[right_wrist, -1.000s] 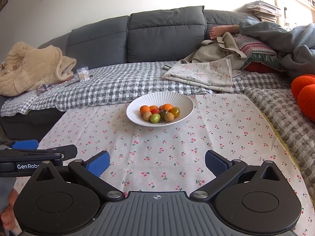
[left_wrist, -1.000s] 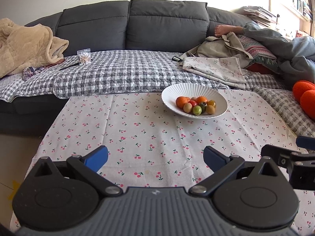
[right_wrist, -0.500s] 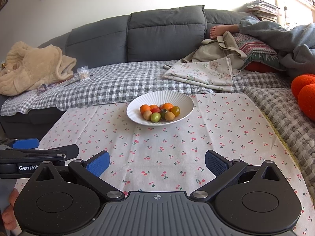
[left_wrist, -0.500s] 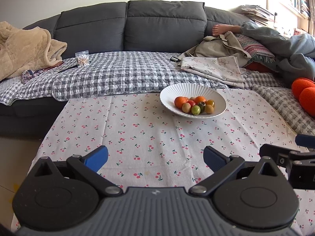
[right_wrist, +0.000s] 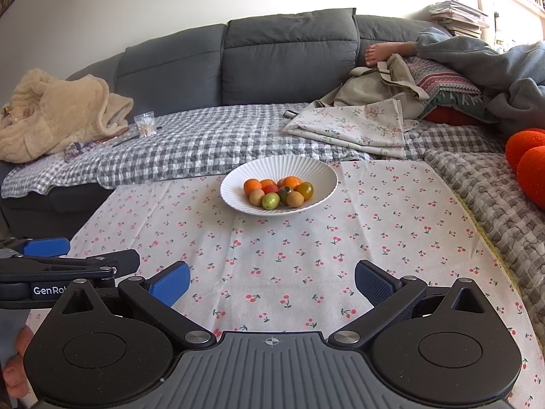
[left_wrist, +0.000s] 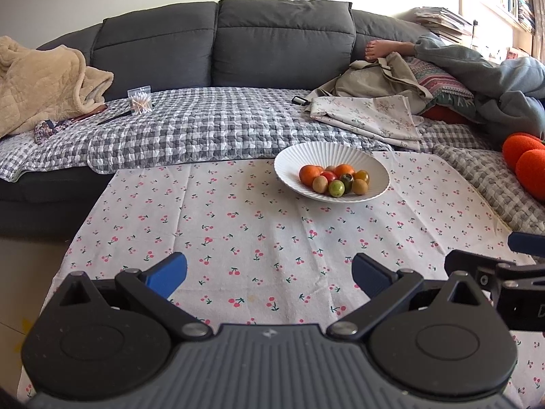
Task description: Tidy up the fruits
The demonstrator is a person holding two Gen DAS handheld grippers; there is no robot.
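A white ribbed bowl stands at the far side of the cherry-print tablecloth. It holds several small fruits: orange, red, green and brown ones. My left gripper is open near the table's front edge, well short of the bowl, with nothing between its fingers. My right gripper is open too and empty, also at the front. Each gripper shows at the side of the other's view.
A grey sofa with a checked cover runs behind the table. On it lie a beige blanket, a box of cotton swabs, folded floral cloth and a person's foot. Orange cushions sit at right.
Both views have shifted slightly; the bowl sits a little lower and left in the left wrist view. Both grippers stay open and empty.
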